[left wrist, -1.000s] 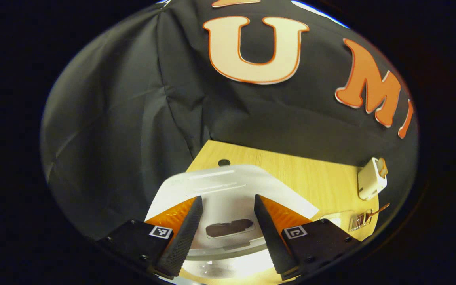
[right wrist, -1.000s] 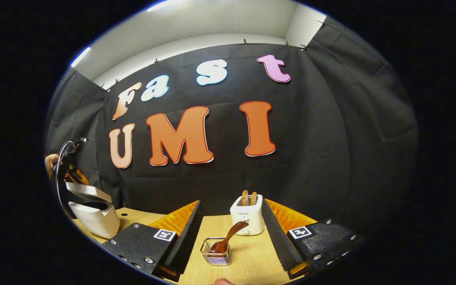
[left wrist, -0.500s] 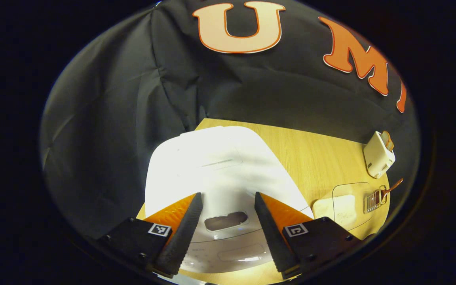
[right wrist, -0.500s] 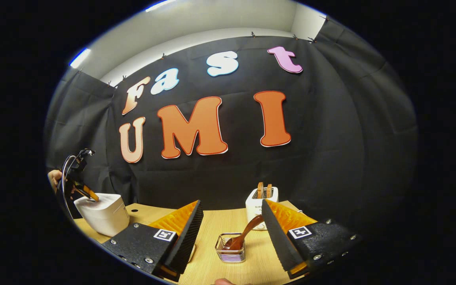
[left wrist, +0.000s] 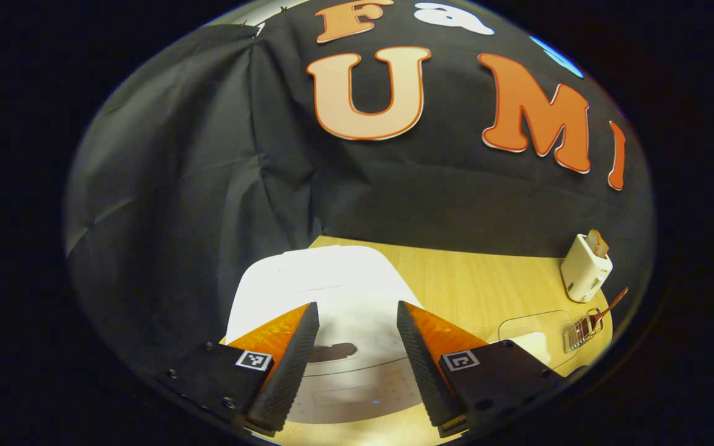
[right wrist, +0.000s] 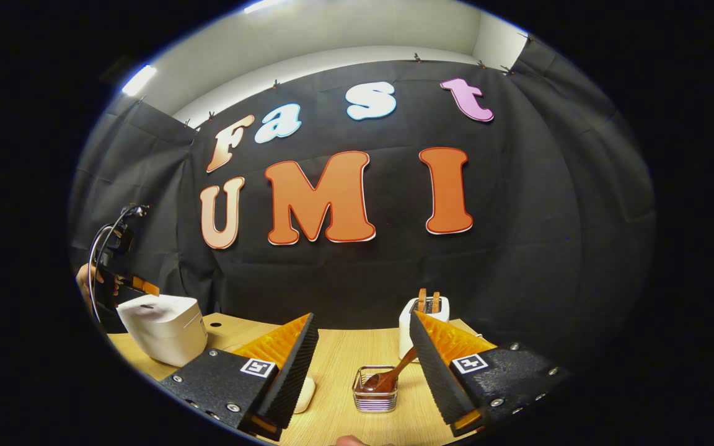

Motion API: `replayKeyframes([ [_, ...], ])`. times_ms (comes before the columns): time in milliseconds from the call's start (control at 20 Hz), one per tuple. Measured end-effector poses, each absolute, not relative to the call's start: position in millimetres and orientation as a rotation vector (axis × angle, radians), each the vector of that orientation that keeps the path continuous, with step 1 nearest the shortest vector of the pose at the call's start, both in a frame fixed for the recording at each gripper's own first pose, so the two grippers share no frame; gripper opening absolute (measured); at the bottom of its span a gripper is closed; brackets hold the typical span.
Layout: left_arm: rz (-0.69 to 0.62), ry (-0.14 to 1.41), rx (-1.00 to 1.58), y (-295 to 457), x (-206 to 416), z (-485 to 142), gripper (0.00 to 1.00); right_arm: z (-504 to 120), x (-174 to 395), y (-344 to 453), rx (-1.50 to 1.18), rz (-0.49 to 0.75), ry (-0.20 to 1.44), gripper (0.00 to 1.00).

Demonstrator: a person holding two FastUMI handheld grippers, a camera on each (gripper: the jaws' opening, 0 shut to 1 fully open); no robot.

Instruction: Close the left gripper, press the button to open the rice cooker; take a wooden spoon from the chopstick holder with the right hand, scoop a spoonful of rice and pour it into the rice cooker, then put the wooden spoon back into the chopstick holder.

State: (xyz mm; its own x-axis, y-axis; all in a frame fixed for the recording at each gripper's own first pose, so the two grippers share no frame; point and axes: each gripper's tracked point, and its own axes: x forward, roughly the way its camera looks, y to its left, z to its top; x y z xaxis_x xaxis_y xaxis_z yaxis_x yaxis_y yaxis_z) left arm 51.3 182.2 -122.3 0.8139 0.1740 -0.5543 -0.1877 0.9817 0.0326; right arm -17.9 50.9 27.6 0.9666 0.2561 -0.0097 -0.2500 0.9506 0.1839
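Note:
The white rice cooker (left wrist: 332, 279) sits with its lid down right under my left gripper (left wrist: 356, 305), which is open and holds nothing. In the right gripper view the rice cooker (right wrist: 162, 325) stands at the table's far left, the left gripper (right wrist: 127, 285) hovering just above its lid. My right gripper (right wrist: 363, 316) is open and empty. The wire chopstick holder (right wrist: 374, 396) stands beyond and between its fingers, apart from them. The wooden spoon (right wrist: 394, 375) leans in it, handle up to the right. The holder (left wrist: 577, 334) and spoon (left wrist: 608, 308) also show far right.
A white toaster (right wrist: 408, 322) with bread slices stands behind the holder, against the black cloth wall. A clear container of rice (left wrist: 527, 337) lies between cooker and holder on the wooden table (right wrist: 338, 359). A hand (right wrist: 84, 282) holds the left gripper.
One second ago the cooker's lid stood raised; it has come down and is closed now. The left gripper has lifted slightly off the lid. The right gripper has shifted, holder now lower right.

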Motion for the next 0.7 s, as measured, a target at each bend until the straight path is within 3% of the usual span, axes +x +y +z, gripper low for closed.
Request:
replayKeyframes([
  [350, 0.11, 0.293, 0.03, 164, 35, -66, 0.85, 32, -32, 74, 0.138, 0.285, -0.014, 0.89],
  [400, 0.089, 0.249, 0.036, 159, 27, -54, 0.84, 33, -33, 77, 0.132, 0.29, -0.025, 0.96],
  [450, 0.088, 0.208, 0.049, 157, 18, -46, 0.86, 33, -35, 80, 0.128, 0.293, -0.038, 0.89],
  [700, 0.012, 0.045, 0.101, 125, -15, -26, 0.87, 30, -38, 92, 0.107, 0.297, -0.071, 0.91],
])
